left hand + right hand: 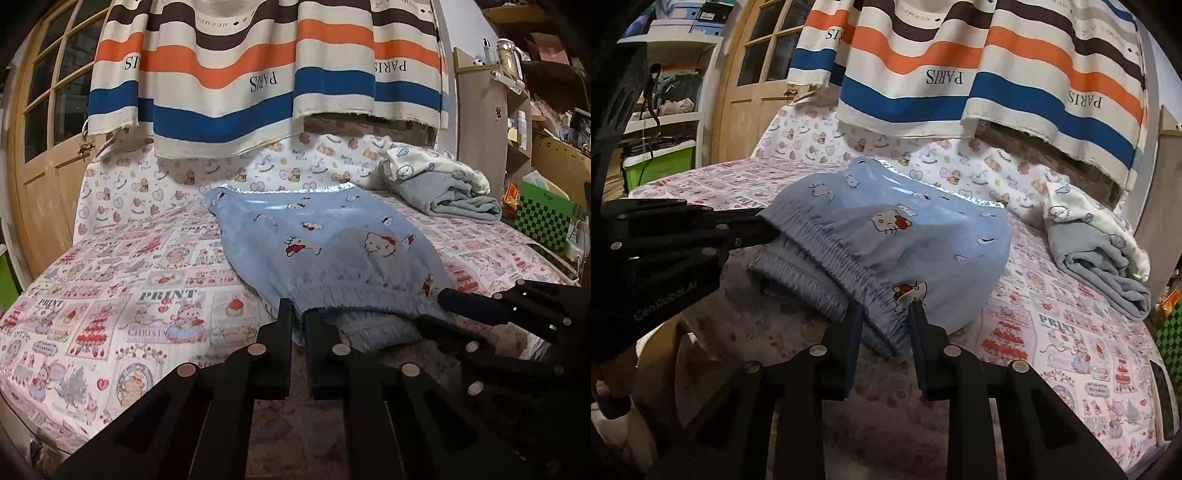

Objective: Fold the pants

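Observation:
Light blue fleece pants (332, 254) with a cat print lie folded on the bed, elastic waistband toward me. My left gripper (298, 314) is shut on the left end of the waistband, lifting the upper layer. My right gripper (884, 310) pinches the right end of the waistband (849, 254). In the left wrist view the right gripper (454, 299) comes in from the right at the waistband. In the right wrist view the left gripper (764, 229) holds the waistband's far left end. The pants (923, 240) drape away toward the wall.
The bed has a pink printed sheet (122, 280). A folded grey and white garment (443, 184) lies at the back right. A striped cloth (266, 74) hangs on the wall. A wooden door (48, 122) is left, and shelves (546, 122) with a green checked box (543, 221) are right.

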`<state>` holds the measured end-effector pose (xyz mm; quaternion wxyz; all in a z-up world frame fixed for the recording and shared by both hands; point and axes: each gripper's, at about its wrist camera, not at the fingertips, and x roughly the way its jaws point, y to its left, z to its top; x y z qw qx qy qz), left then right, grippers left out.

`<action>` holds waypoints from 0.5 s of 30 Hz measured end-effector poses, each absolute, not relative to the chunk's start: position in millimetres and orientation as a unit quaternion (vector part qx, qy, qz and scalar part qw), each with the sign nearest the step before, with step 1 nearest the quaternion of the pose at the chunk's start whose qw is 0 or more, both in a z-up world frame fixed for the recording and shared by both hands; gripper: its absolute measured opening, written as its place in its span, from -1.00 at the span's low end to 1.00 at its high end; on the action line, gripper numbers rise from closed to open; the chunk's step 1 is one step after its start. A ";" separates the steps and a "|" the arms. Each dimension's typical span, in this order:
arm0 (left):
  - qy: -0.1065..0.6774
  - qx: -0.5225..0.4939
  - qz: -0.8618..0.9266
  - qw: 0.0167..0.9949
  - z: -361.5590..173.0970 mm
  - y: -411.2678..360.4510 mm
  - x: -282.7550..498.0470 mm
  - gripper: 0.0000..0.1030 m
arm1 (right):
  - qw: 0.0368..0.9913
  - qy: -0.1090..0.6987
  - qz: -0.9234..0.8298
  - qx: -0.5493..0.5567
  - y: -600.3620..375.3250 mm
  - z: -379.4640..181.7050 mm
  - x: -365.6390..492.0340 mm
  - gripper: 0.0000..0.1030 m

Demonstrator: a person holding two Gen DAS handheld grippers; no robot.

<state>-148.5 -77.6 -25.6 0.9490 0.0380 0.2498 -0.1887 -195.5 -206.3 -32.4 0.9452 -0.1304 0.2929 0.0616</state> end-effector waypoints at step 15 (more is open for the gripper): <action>0.191 0.008 -0.235 0.953 38.2 -67.2 -157.8 -0.84 | 0.964 0.250 0.089 0.033 -252.1 13.9 -178.8 -0.72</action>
